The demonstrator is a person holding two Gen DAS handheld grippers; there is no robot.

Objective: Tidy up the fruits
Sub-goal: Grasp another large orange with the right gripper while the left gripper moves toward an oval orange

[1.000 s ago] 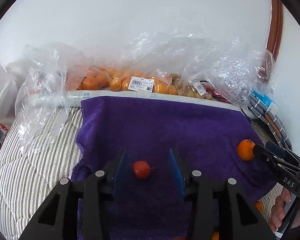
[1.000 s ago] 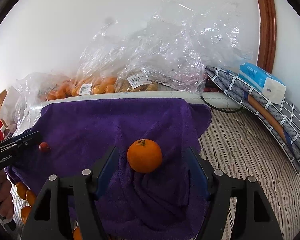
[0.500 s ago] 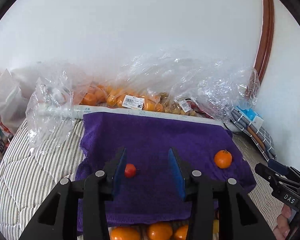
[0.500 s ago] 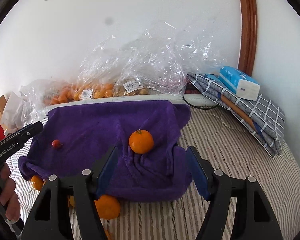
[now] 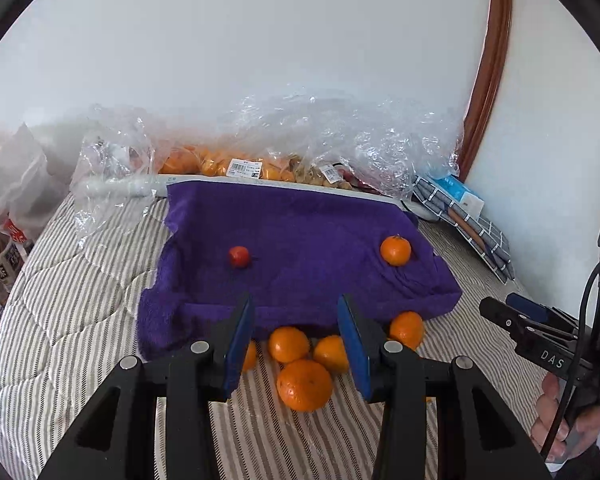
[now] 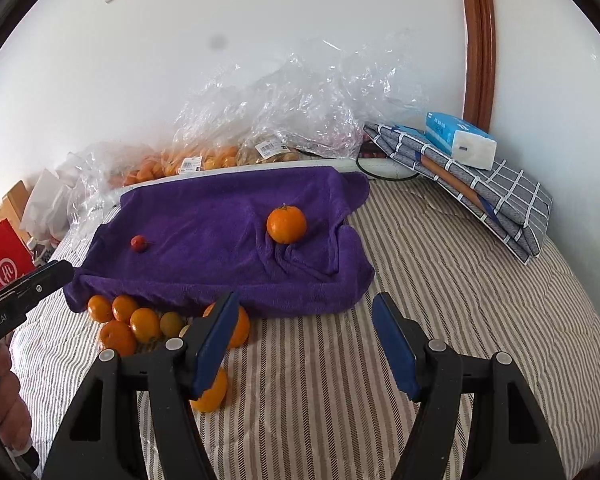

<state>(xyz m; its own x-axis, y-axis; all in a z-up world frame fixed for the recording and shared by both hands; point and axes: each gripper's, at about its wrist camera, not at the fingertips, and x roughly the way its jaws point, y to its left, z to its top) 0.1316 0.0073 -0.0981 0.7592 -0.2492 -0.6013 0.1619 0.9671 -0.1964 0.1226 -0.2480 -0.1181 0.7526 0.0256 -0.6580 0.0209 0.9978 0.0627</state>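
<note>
Nearest us, at six o'clock, our left gripper [image 5: 296,340] and right gripper [image 6: 304,340] hang with jaws apart, empty, above loose mandarins [image 5: 304,384] on the striped mattress [image 6: 440,280]. We should straddle one mandarin squarely and squeeze gently. Beyond, the purple towel [image 5: 300,232] bears a mandarin [image 6: 286,224] and a small red fruit [image 5: 239,256]. At twelve o'clock, plastic bags [image 5: 236,166] hold more oranges.

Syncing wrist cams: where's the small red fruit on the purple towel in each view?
Left wrist: small red fruit sits centre-left on the purple towel, above the left gripper.
Right wrist: it lies on the towel's left part.
Shared landmark: the lone orange on the towel.
</note>
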